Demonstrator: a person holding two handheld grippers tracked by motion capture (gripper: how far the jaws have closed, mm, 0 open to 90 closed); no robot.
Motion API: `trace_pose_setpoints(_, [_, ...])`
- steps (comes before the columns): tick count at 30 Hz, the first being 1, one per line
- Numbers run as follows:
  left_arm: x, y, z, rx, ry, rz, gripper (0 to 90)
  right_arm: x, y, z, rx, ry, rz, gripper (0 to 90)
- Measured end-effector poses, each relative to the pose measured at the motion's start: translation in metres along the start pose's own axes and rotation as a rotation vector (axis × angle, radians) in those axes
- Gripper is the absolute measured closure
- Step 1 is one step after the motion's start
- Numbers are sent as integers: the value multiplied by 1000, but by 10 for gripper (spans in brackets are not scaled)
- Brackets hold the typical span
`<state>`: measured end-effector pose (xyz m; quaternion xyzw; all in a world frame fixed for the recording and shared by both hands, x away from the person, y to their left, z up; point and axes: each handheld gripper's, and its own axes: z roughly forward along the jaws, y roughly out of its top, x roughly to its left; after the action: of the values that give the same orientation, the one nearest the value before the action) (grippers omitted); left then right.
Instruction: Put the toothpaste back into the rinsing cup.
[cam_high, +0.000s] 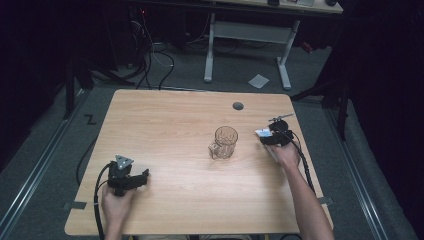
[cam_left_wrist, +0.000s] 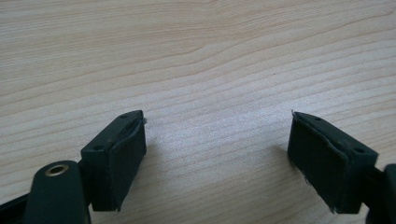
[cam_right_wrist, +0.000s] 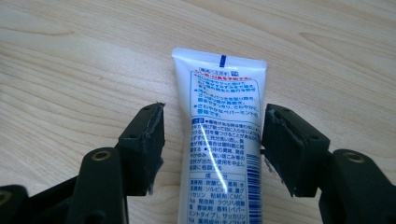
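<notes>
My right gripper (cam_high: 265, 136) sits near the table's (cam_high: 165, 125) right edge, well clear of the far edge, with bare wood open across the whole middle and left. The tube (cam_right_wrist: 219, 135) lies flat on the table between my right jaws — the jaws stand apart, a clear gap on one side, the other pad so close that I cannot tell whether it touches; not a grip as far as I can see. The tube's crimped end points away from me. My right forearm reaches in from the bottom edge, hand low over the wood. My left gripper (cam_high: 131, 181) rests near the front left corner, jaws wide with only table between them. One glass mug (cam_high: 224, 142) stands just left of my right gripper, apart from it. Count — one tube, one mug, two grippers.
</notes>
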<state>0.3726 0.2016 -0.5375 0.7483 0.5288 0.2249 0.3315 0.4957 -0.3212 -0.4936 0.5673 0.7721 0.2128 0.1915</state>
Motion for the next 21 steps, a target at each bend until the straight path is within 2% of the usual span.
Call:
trace_pose_setpoints(9, [0, 0, 0, 0, 0, 0, 198, -1, -2, 9, 48, -13, 11, 399])
trace_pose_setpoints(14, [0, 0, 0, 0, 0, 1, 196, 0, -2, 13, 45, -27, 6, 423])
trace_pose_setpoints(18, [0, 0, 0, -2, 1, 1, 196, -2, -3, 14, 42, -10, 20, 435])
trace_pose_setpoints(21, [0, 0, 0, -2, 1, 1, 196, -4, -3, 12, 43, -9, 13, 480])
